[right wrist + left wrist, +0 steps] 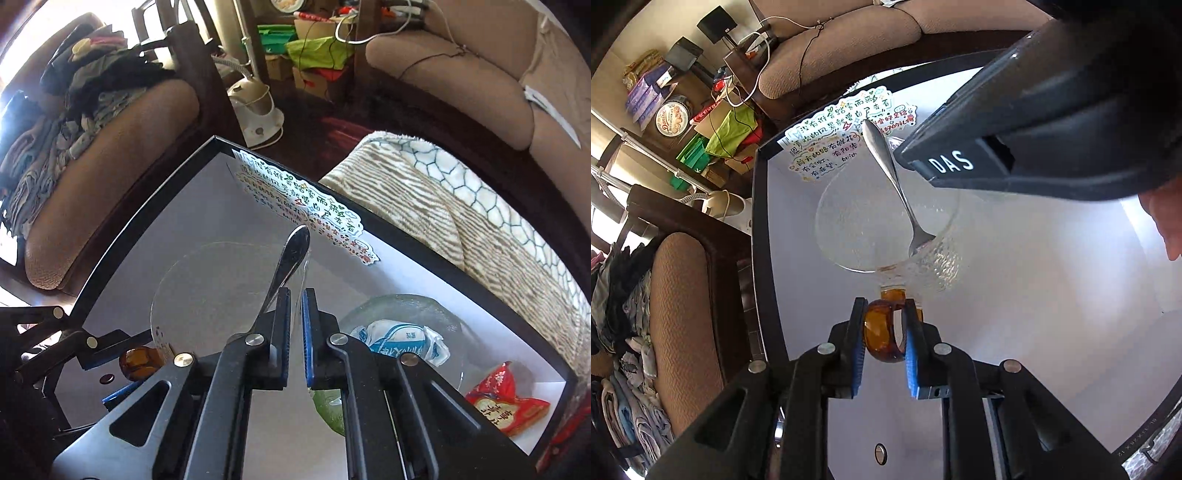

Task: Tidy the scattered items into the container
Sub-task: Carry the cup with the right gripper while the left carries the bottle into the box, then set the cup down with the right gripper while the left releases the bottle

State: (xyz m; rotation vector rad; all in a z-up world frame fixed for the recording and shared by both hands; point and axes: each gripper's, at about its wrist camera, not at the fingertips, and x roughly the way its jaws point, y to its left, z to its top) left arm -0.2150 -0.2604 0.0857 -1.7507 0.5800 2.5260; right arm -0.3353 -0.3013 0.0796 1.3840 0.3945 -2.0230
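A clear glass cup (857, 221) with an amber handle (882, 332) lies tilted over the white table (1034, 295), a metal spoon (886, 162) inside it. My left gripper (885, 302) is shut on the amber handle. In the right wrist view the cup (214, 295) opens toward the camera and the spoon (295, 247) sticks up past its rim. My right gripper (295, 291) is shut on the thin glass rim, with the spoon's handle just outside its left finger. The left gripper (122, 373) shows at the lower left, on the handle (140, 363).
A glass bowl (406, 299) holding a white-and-blue packet (402, 341) stands right of the cup, a red snack packet (506, 402) beyond it. Colourful stickers (306, 199) lie at the table's far black edge. An armchair with clothes (92, 110), a sofa and a blanket (461, 206) surround the table.
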